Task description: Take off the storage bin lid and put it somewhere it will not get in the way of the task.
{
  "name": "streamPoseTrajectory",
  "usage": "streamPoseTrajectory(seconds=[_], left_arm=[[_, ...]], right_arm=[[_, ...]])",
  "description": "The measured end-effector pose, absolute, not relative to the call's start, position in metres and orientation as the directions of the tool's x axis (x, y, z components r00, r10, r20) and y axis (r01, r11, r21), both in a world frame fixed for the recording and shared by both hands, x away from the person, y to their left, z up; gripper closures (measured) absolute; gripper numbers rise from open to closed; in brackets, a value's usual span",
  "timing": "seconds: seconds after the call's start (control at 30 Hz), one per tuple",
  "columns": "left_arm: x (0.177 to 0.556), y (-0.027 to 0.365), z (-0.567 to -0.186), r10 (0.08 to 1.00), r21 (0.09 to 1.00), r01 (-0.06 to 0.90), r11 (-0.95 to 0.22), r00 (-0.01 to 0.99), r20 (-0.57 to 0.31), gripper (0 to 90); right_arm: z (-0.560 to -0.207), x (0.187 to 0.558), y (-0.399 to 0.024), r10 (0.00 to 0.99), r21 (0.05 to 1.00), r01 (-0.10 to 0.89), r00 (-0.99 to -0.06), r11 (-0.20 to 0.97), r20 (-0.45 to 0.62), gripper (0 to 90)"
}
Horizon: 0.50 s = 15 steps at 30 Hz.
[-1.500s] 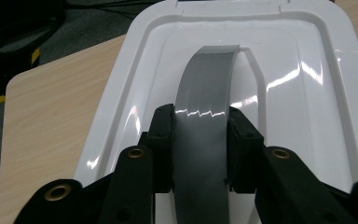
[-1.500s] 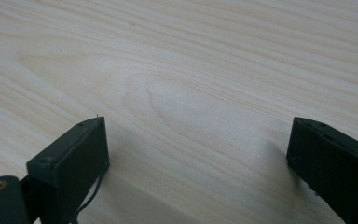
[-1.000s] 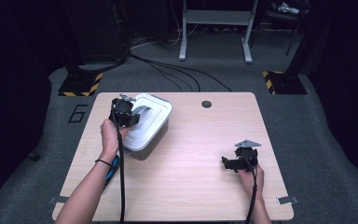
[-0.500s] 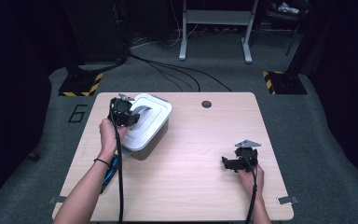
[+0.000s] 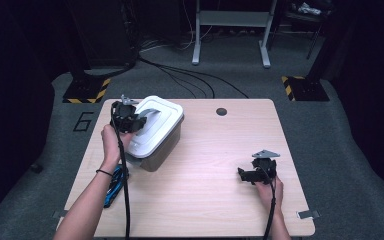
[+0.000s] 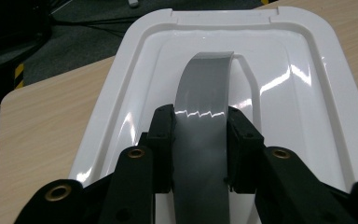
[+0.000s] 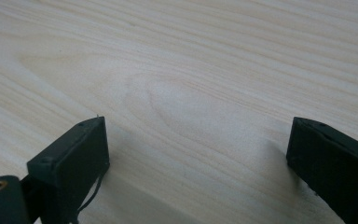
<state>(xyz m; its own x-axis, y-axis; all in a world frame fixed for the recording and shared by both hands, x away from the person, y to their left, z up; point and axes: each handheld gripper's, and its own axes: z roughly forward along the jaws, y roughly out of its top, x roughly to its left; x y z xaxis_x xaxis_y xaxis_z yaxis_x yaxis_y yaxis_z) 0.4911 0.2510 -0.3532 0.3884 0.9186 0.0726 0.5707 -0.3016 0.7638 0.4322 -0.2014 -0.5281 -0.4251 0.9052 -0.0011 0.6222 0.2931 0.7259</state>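
Observation:
A grey storage box (image 5: 156,150) with a white lid (image 5: 162,117) stands on the left part of the wooden table (image 5: 205,165). A grey handle (image 6: 203,126) arches over the lid (image 6: 284,84). My left gripper (image 5: 141,121) (image 6: 200,144) is shut on that handle, one jaw on each side of it. My right gripper (image 5: 244,175) (image 7: 200,158) rests low over bare wood at the table's right, jaws wide apart and open, with nothing between them.
A blue object (image 5: 114,187) lies by the left forearm near the table's left edge. A dark round hole (image 5: 221,111) sits near the far edge. Beyond the table are floor cables (image 5: 180,75) and metal stand legs (image 5: 230,30).

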Motion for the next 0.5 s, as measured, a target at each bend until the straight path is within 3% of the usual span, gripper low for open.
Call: streamPoseTrajectory(seconds=[0.5], left_arm=[[0.491,0.265,-0.322,0.930,0.803,0.527,-0.280,0.355,0.091,67.6]], right_arm=[[-0.528,0.432,-0.202,0.904,0.725,0.622,-0.427,0.295,-0.002,4.8]])
